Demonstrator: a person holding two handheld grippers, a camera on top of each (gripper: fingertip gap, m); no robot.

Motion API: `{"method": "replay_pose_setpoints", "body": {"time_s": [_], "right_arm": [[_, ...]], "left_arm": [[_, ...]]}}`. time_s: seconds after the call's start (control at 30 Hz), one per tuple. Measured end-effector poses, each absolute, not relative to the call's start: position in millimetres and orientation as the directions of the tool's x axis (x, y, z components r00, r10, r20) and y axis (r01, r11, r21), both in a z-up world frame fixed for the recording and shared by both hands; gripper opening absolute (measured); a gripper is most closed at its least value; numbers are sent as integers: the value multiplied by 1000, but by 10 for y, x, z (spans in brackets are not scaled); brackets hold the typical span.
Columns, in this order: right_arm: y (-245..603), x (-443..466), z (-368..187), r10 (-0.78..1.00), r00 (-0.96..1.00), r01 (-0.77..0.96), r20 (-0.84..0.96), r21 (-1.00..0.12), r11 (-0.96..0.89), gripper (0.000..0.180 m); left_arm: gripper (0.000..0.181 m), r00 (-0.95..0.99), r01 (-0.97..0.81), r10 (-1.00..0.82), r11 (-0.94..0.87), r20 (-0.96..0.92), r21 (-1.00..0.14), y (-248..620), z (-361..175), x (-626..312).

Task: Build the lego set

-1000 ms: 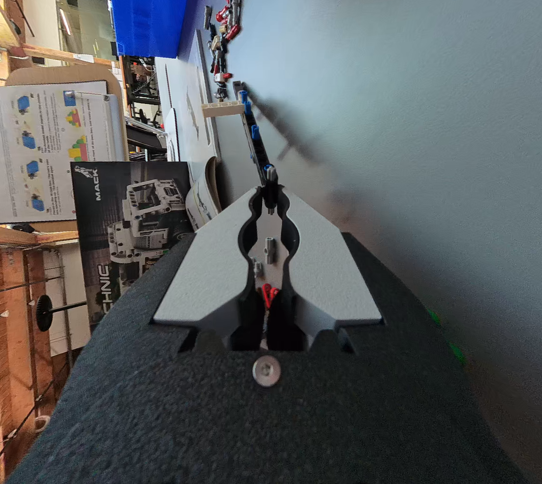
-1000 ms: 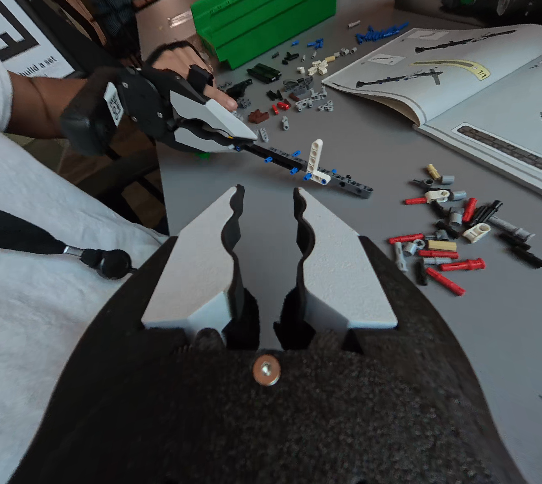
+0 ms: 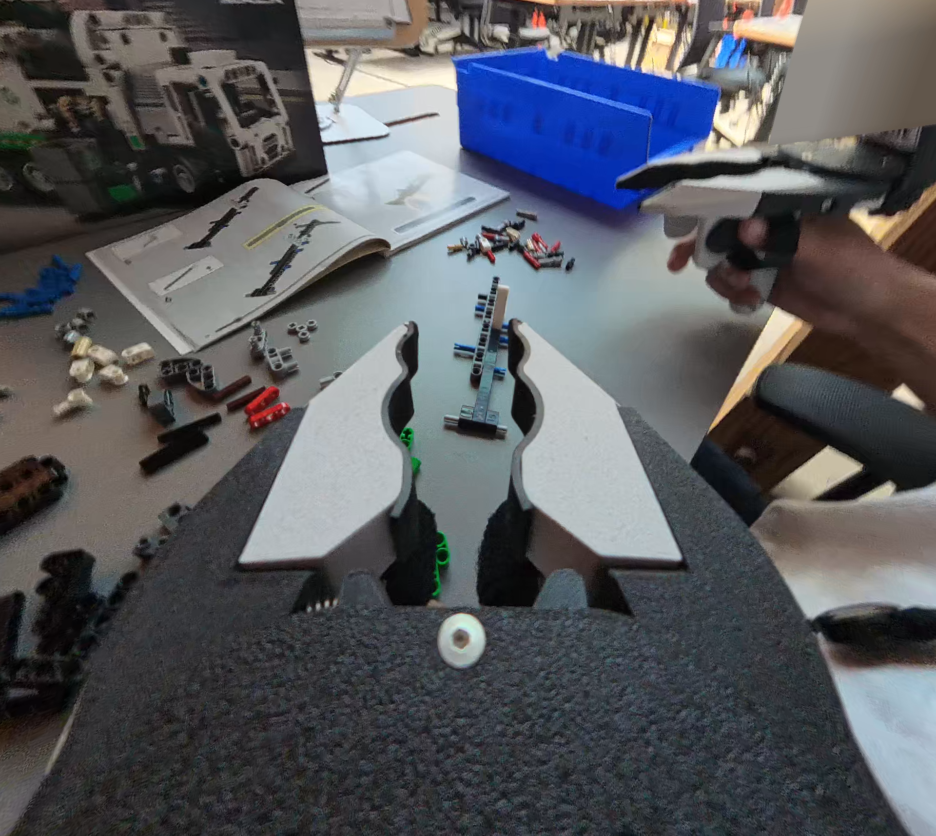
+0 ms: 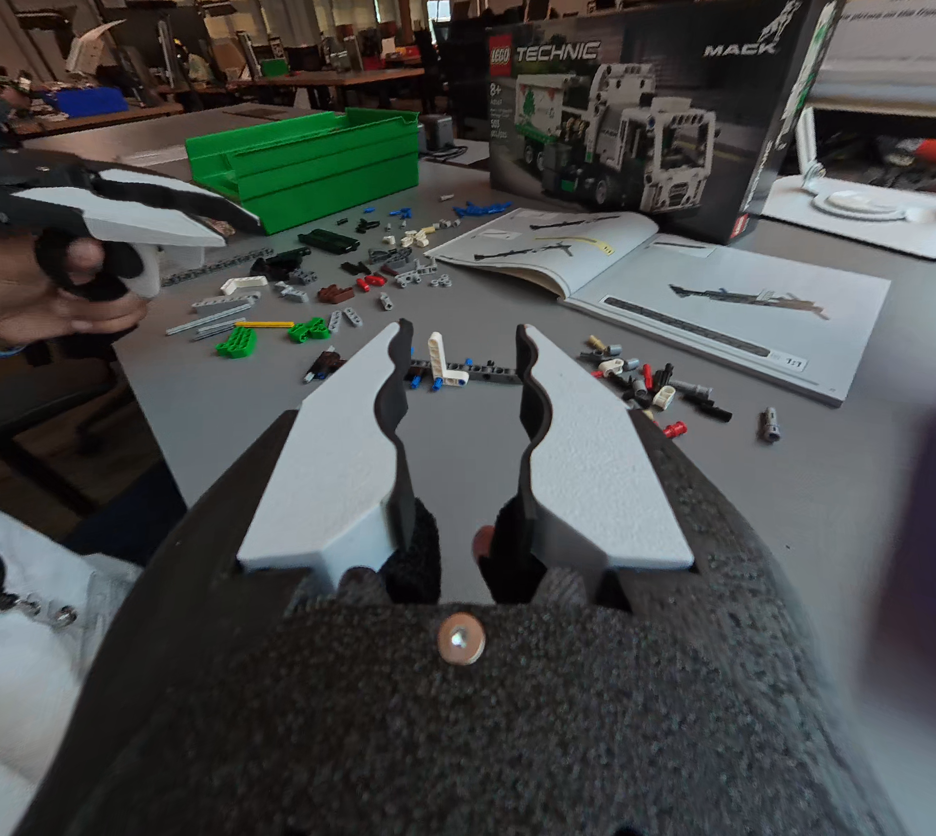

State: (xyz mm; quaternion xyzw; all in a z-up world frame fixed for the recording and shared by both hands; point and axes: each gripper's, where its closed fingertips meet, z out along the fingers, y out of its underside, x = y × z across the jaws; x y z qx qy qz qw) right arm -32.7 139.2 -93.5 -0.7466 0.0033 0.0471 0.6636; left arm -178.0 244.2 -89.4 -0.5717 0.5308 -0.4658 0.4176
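Workshop hall: rows of cluttered workbenches (image 4: 334, 79), exposed ceiling, parts bins (image 3: 582, 122).

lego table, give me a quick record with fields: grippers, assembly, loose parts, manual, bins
left gripper: open, empty, above table
right gripper: open, empty
assembly: long dark beam with blue pins and a white L piece, lying on table, ungripped
loose parts: pin cluster right of beam, green pieces left
manual: open
bins: green bin, blue bin

bin (image 3: 552, 137) blue | bin (image 4: 324, 173) green | table (image 4: 506, 457) grey | angled piece (image 4: 443, 363) white
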Motion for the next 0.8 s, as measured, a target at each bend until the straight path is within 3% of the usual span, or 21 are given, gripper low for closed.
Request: {"method": "replay_pose_setpoints", "body": {"time_s": [0.17,0.33,0.47,0.63,0.8], "right_arm": [[1582,-267,-1091,-27,999,-24,-19,-982,-186,37],[1767,-175,-1126,-73,996,34,51,-976,-214,27],[1810,-137,-1173,-74,997,9,28,-970,-244,26],[1827,-120,-1215,-50,998,-59,-47,-962,-268,31],[1845,-131,-1256,-35,997,-71,-64,-953,-294,32]], "left_arm": [[28,152,-98,-916,-388,371,-917,2736,-957,-1836],[28,347,-178,-908,-309,235,-934,3018,-1129,-1856],[24,274,-268,-946,-249,174,-931,2818,-1277,-1732],[25,372,-212,-900,-321,227,-923,2919,-1257,-1742],[25,348,-211,-906,-326,241,-921,2890,-1265,-1708]]}}
